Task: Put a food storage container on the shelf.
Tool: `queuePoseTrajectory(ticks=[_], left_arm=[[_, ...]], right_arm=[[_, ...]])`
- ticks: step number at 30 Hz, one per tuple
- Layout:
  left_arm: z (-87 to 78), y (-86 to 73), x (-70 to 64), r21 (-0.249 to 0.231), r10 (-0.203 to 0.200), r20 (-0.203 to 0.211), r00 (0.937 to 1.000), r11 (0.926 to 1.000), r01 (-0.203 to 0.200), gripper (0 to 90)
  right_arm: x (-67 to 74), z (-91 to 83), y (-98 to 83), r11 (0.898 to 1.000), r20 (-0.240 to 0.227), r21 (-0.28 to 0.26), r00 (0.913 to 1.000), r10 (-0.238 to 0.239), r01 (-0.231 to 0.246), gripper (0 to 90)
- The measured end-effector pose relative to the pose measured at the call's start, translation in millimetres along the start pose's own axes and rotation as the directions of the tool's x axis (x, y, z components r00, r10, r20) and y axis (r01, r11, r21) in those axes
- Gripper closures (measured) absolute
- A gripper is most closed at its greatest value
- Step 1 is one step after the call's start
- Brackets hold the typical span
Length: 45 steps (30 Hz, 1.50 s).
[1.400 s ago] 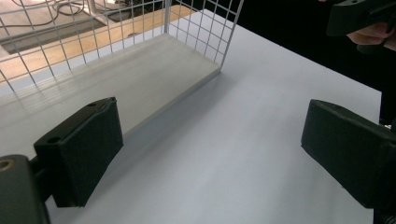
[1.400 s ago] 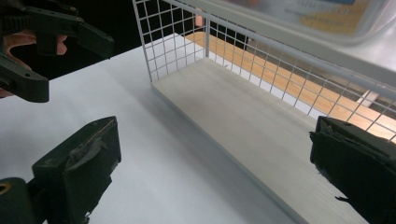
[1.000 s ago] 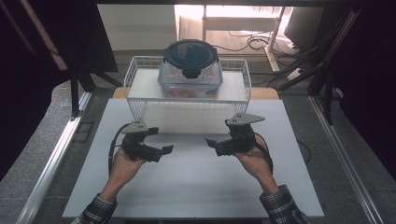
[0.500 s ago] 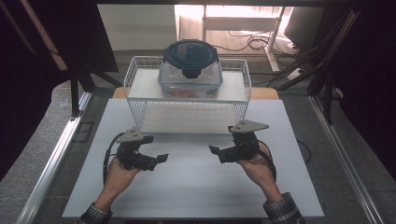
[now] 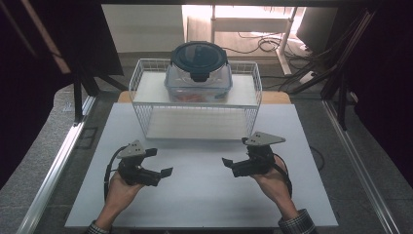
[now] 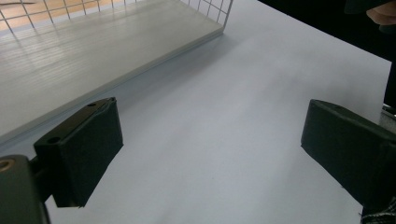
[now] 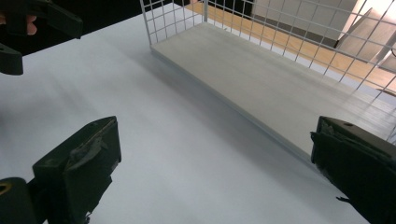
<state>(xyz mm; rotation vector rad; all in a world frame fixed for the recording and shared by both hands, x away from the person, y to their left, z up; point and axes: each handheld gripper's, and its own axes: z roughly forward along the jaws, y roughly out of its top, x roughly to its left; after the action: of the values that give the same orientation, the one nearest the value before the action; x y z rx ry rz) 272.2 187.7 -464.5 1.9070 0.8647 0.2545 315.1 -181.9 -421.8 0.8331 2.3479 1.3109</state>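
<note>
Both hands rest low on the white bench (image 5: pixel 204 195), each holding a black two-jaw tool aimed inward toward the other. The left tool (image 5: pixel 163 165) has its jaws spread wide with nothing between them, and the right tool (image 5: pixel 233 160) is equally wide and empty. Ahead of them stands a white wire-grid two-level rack (image 5: pixel 195 105), its open front facing the person, probably so the shelves can be reached straight on. The clear plastic container with a dark round clip-on lid (image 5: pixel 198 70) sits on the rack's upper shelf, well apart from both tools; something orange shows through its wall. With both tools open and level, a two-sided grasp of the container seems the likely plan.
</note>
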Motion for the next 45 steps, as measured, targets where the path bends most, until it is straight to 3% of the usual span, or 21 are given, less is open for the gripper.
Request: queuePoseTrajectory(ticks=[30, 45], left_arm=[[-7.1, -26.9, -10.4, -0.003, 0.015, -0.022, 0.9997, 0.9999, -0.015, 4.1], [-18.8, -44.9, -12.7, -0.005, -0.006, -0.029, 0.9995, 1.0000, 0.006, 3.6]], right_arm=[[7.7, -10.2, -38.6, 0.999, 0.006, 0.033, 0.9998, 0.017, -0.017, 0.0], [10.0, -19.6, -55.7, 0.999, 0.009, 0.038, 0.9994, 0.033, -0.033, 0.0]])
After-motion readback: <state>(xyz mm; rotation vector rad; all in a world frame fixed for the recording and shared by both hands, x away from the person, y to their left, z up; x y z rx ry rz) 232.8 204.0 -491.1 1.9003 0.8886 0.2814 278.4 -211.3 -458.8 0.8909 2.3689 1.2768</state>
